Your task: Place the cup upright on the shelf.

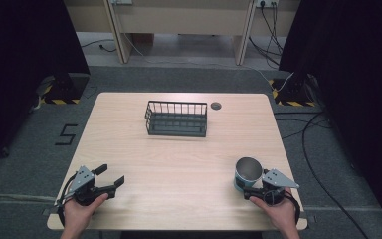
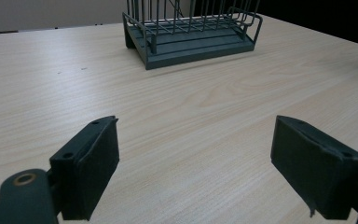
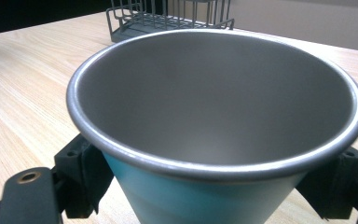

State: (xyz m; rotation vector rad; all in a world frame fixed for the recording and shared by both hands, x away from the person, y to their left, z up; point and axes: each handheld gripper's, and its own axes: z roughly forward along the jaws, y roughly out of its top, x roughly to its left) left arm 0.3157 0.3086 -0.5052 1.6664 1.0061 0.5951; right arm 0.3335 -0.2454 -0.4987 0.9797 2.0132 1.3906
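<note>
The cup (image 1: 247, 173) stands upright near the right front corner of the table (image 1: 179, 159), its mouth open to the ceiling. In the right gripper view the cup (image 3: 214, 121) shows a grey metal inside, a rolled silver rim and a light blue outer wall. The right gripper (image 1: 256, 193) is at it from the person's side: its two black jaws sit one on each side of the blue wall below the rim, close against it or touching. Whether they press it firmly cannot be told. The right hand (image 1: 278, 211) holds that gripper at the table's front edge.

The left gripper (image 1: 110, 180) rests near the left front corner, well apart from the cup, held by the left hand (image 1: 82, 211). Its jaws stand wide apart with bare wood between them, as the left gripper view (image 2: 196, 172) makes plain.

A dark wire rack (image 1: 176, 118) sits toward the far middle of the table, well apart from both grippers. It appears beyond the cup in the right gripper view (image 3: 168, 16) and ahead of the jaws in the left gripper view (image 2: 193, 32). Just beside its far right corner a small dark round grommet (image 1: 216, 105) is set in the tabletop.
</note>
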